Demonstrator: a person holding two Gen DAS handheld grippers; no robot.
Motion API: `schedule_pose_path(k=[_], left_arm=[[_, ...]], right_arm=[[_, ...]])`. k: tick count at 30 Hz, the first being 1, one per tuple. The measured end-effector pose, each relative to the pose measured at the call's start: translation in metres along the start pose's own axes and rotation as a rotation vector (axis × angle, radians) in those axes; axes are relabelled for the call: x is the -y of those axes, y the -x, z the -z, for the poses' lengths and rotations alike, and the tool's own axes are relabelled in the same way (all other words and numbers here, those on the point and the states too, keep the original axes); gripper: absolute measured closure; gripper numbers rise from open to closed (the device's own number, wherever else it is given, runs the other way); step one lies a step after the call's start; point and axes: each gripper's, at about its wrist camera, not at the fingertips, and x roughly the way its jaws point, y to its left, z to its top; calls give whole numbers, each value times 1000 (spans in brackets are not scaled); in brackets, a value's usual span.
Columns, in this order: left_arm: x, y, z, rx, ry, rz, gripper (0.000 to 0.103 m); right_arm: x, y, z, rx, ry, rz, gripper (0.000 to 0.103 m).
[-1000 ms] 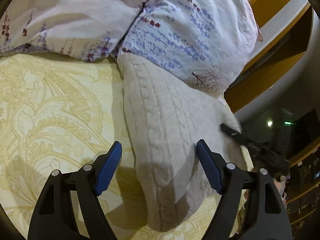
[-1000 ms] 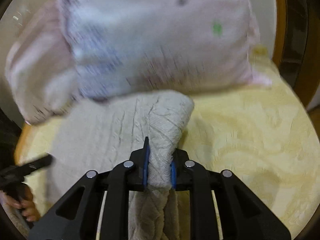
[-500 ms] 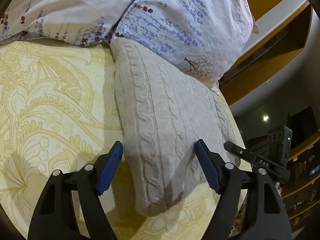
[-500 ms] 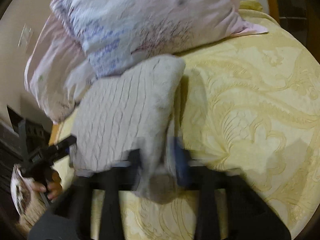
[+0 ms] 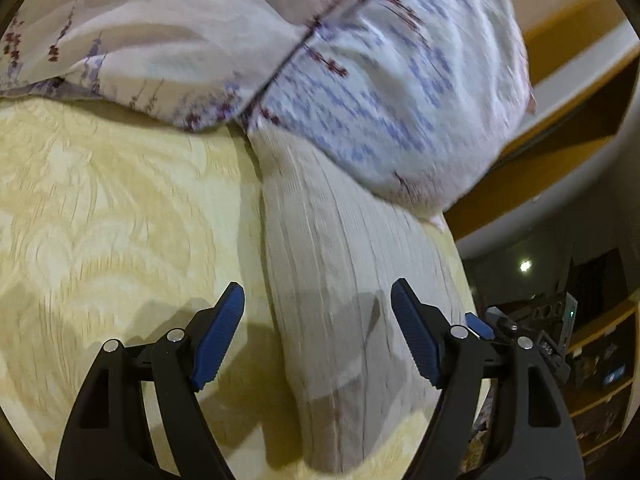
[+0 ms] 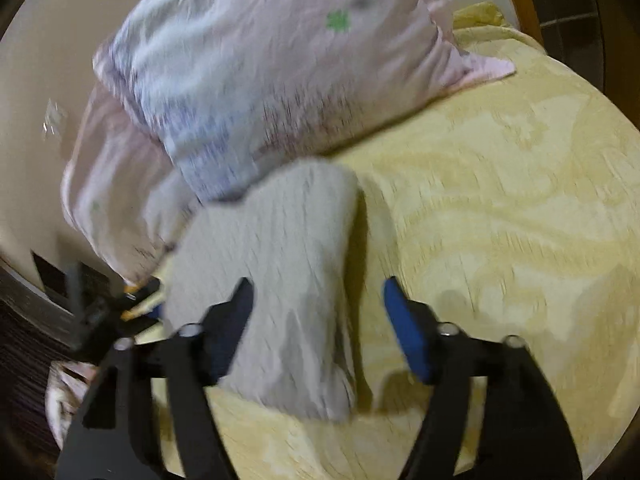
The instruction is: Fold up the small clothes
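Observation:
A folded cream cable-knit garment point(image 5: 344, 292) lies on the yellow patterned bedspread point(image 5: 100, 216), its far end against the floral pillows point(image 5: 360, 80). My left gripper point(image 5: 318, 332) is open and empty, its jaws above the garment's near end. In the right wrist view the same garment point(image 6: 280, 280) lies folded. My right gripper point(image 6: 318, 328) is open and empty, hovering above the garment's near end. Both views are motion-blurred.
Floral pillows point(image 6: 260, 80) lie at the head of the bed. The bedspread point(image 6: 500, 220) stretches out to the right of the garment. The other gripper point(image 5: 532, 344) shows at the bed's right edge, with dark shelves point(image 5: 600, 360) behind. A wooden headboard point(image 5: 560, 92) stands far right.
My right gripper has opened and let go of the garment, which now lies folded on the bed. Both grippers have shifted slightly over it.

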Motion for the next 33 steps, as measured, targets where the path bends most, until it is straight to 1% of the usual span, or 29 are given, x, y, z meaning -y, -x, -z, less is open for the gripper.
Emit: schedule_pose_path(k=[3, 6, 9, 10, 11, 12, 13, 14, 15, 16, 17, 18, 20, 21, 22, 24, 25, 26, 27, 28, 29, 31, 32, 33], left_arm=[[-11, -18, -24, -12, 78, 8, 27], [-16, -36, -40, -30, 126, 29, 28], [-11, -54, -53, -47, 124, 47, 33], [-11, -58, -55, -49, 123, 45, 36], [-10, -63, -57, -51, 128, 41, 37], [-9, -67, -58, -51, 133, 39, 44], [-10, -70, -59, -51, 142, 40, 53], [-10, -72, -59, -49, 148, 44, 58], [-11, -72, -59, -41, 149, 44, 68], [-10, -71, -59, -32, 142, 44, 76], [-9, -70, -58, -25, 135, 44, 81], [-6, -67, -57, -4, 116, 45, 86], [-4, -60, -56, 19, 90, 58, 89], [0, -55, -54, 38, 67, 68, 90], [4, -50, -51, 58, 44, 82, 90], [12, -39, -45, 107, -7, 127, 91], [15, -34, -41, 133, -28, 148, 91], [17, -30, -37, 161, -47, 163, 91], [17, -28, -33, 186, -69, 149, 91], [21, -34, -31, 190, -78, 116, 91], [20, -40, -33, 176, -72, 76, 91], [17, -57, -38, 143, -38, 2, 91], [17, -61, -39, 135, -35, -18, 91], [18, -67, -41, 125, -30, -47, 91]], right_arm=[[15, -26, -34, -46, -86, -29, 32], [27, -56, -55, -107, -143, -43, 33], [37, -85, -69, -166, -190, -74, 33], [39, -94, -71, -181, -200, -81, 36], [40, -100, -72, -191, -202, -88, 50], [40, -105, -72, -202, -196, -105, 61], [38, -108, -71, -201, -185, -125, 68], [34, -107, -71, -183, -155, -118, 75], [27, -103, -72, -170, -107, -99, 80], [21, -97, -72, -144, -71, -96, 85], [14, -88, -72, -112, -36, -98, 89], [8, -81, -72, -89, -10, -105, 90], [-11, -60, -69, -11, 87, -118, 92], [-25, -46, -65, 40, 158, -125, 92], [-33, -38, -61, 69, 204, -137, 92], [-50, -15, -48, 157, 336, -179, 92], [-52, -10, -43, 181, 371, -185, 92], [-53, -5, -39, 208, 409, -170, 92], [-52, -5, -38, 221, 424, -121, 92], [-45, -14, -42, 199, 403, -36, 92], [-34, -25, -48, 155, 360, 23, 92], [-9, -60, -59, 28, 225, 119, 91], [-2, -74, -61, -13, 193, 146, 91], [1, -83, -61, -33, 177, 160, 91]])
